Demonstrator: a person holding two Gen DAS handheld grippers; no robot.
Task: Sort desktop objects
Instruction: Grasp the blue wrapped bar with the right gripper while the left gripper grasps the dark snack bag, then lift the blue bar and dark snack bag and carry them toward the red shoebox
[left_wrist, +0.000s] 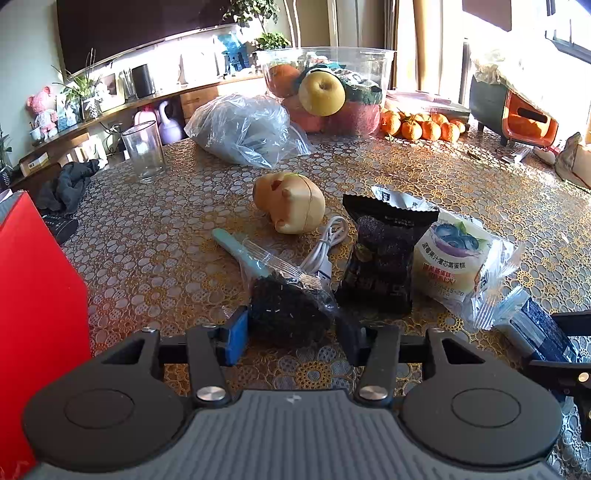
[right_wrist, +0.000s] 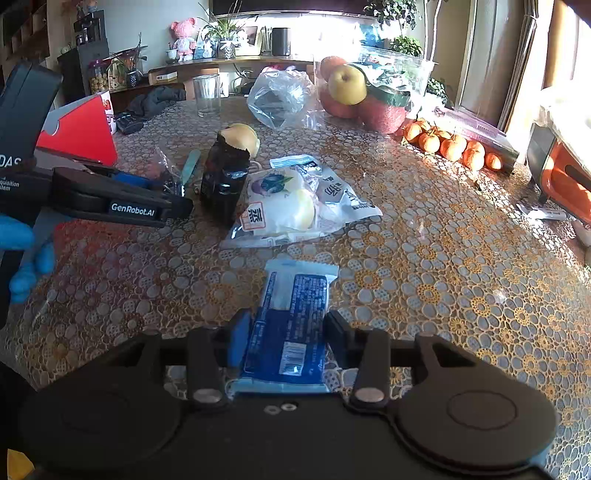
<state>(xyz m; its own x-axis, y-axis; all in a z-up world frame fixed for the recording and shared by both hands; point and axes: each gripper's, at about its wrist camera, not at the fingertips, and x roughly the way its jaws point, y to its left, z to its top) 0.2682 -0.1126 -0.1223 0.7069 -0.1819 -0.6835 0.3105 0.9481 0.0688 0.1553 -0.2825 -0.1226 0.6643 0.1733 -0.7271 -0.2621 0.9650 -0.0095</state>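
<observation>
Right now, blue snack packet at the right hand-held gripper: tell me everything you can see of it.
The blue snack packet is a flat oblong plastic wrapper, dark blue with small white print, pale crimped ends and a barcode near its close end. It lies flat on the patterned tablecloth, lengthwise between the fingers of the right hand-held gripper, whose pads press its long edges. Nothing else touches it; the blueberry cake bag lies apart beyond it.

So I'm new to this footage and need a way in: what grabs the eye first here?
Two things sit right between the tools: a dark snack in clear wrap in the left tool, and a blue packet in the right tool. Beyond them, a clear tub of fruit with a yellow apple stands at the far table edge, mandarins beside it.
</observation>
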